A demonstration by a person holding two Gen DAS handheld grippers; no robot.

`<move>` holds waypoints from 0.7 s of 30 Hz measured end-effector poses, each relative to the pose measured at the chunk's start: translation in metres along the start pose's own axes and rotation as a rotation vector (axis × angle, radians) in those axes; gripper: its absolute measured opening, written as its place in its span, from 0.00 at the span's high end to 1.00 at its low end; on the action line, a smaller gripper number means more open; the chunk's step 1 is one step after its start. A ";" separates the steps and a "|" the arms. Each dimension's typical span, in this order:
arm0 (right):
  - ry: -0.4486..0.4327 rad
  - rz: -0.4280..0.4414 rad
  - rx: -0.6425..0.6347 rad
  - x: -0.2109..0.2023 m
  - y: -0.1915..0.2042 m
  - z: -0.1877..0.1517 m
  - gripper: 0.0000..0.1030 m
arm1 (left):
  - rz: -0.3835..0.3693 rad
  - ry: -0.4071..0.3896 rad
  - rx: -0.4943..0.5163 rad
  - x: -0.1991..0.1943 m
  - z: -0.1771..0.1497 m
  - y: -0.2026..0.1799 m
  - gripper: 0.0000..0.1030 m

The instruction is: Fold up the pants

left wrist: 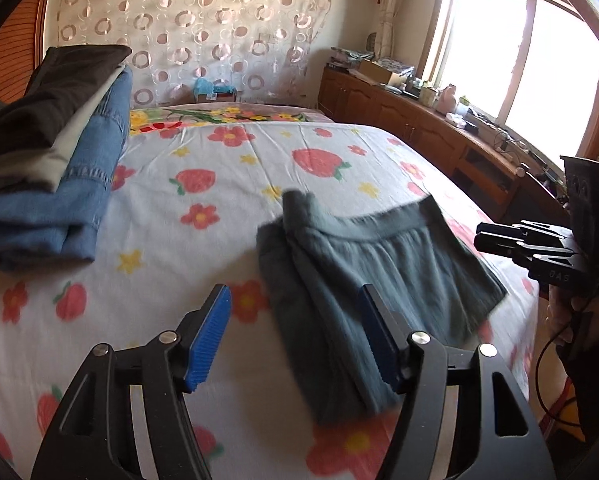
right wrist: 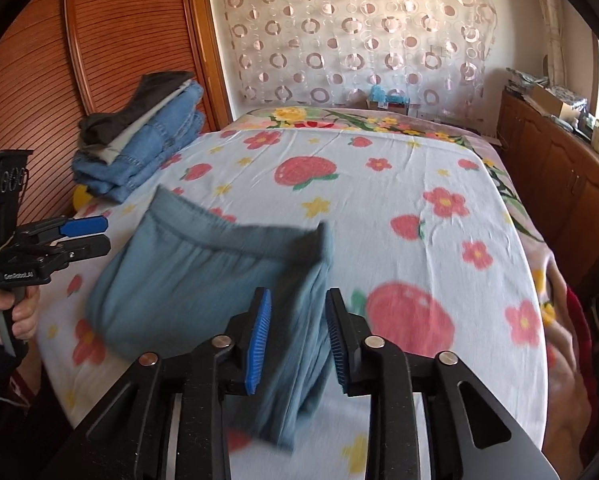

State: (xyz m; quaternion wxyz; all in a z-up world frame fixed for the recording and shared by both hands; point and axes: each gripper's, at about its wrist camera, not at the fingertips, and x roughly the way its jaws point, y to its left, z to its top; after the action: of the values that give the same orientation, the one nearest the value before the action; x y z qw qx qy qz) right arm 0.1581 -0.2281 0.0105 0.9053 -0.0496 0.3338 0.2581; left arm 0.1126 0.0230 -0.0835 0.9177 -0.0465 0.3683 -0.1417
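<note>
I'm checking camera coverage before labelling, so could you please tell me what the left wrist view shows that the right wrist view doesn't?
Only the left wrist view shows the bright wooden-framed window. Only the right wrist view shows the small yellow object beside the stacked folded clothes. Both share the folded grey-blue pants on the strawberry-print bedsheet, and both grippers, left gripper and right gripper, jaws apart.

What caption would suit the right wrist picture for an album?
Open right gripper straddles folded grey-blue pants on a flowery bed; stacked clothes behind.
</note>
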 end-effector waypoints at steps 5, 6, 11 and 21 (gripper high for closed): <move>0.005 0.012 0.027 -0.019 0.001 -0.020 0.54 | -0.035 0.003 -0.002 -0.008 -0.015 -0.006 0.45; 0.007 0.013 0.034 -0.022 0.000 -0.023 0.54 | -0.046 0.011 0.004 -0.008 -0.019 -0.009 0.50; 0.024 0.011 0.033 -0.029 0.004 -0.033 0.54 | -0.065 0.039 0.015 -0.005 -0.029 -0.018 0.63; 0.051 0.048 0.069 -0.027 -0.002 -0.046 0.66 | -0.086 0.067 0.025 0.001 -0.040 -0.027 0.79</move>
State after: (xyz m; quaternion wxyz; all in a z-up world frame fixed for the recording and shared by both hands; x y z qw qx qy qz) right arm 0.1153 -0.2540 -0.0085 0.8912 -0.0172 0.3665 0.2668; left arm 0.0797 -0.0020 -0.1076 0.8985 -0.0458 0.3946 -0.1869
